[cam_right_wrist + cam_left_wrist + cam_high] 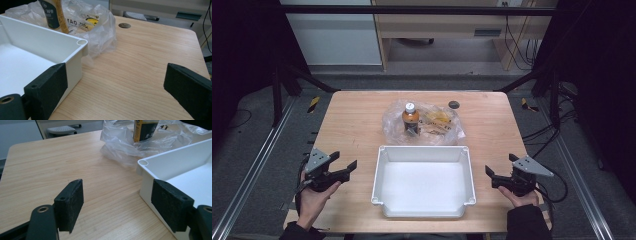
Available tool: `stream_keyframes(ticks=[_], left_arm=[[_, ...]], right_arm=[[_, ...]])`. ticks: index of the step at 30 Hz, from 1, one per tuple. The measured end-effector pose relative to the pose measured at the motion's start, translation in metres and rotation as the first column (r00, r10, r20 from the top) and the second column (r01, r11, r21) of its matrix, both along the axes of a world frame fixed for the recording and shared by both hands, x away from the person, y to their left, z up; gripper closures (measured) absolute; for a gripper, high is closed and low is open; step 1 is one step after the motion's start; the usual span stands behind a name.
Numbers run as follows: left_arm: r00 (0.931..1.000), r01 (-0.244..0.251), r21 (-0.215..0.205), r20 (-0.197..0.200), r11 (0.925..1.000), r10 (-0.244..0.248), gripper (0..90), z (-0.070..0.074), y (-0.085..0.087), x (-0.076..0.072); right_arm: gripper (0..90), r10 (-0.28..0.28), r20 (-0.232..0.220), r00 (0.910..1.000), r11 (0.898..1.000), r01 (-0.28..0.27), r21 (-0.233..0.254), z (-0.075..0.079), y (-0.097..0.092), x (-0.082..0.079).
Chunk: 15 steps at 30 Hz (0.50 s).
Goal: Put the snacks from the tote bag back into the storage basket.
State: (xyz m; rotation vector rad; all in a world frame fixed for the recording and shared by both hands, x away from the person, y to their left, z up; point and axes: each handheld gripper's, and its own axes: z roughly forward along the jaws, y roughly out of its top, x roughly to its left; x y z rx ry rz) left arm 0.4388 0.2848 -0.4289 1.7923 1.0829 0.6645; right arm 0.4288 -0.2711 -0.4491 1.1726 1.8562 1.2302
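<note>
Here, a white rectangular plastic tray [423,209] sits empty at the near middle of the pale wooden worktop [352,120], with a black claw resting on either side of it. The left claw [346,166] is released, jaws spread wide, just beside the tray's left wall; the right claw [490,173] is likewise released, near the right wall. Behind the tray, touching its far rim, lies a crumpled clear plastic bag [394,122] holding an upright amber bottle with a white cap [410,119] and a yellow packet [438,118] (its print too small to read). A small dark round disc [454,104] lies beyond the bag.
</note>
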Motion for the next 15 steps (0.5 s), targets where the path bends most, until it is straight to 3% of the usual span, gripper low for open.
stream_keyframes(ticks=[15], left_arm=[[0.9996,0.011,0.011,0.025,0.9999,-0.011,26.0,0.010,-0.014,0.012]], right_arm=[[5.5,0.003,-0.010,0.9999,1.000,-0.003,-0.003,-0.001,0.001,0.000]])
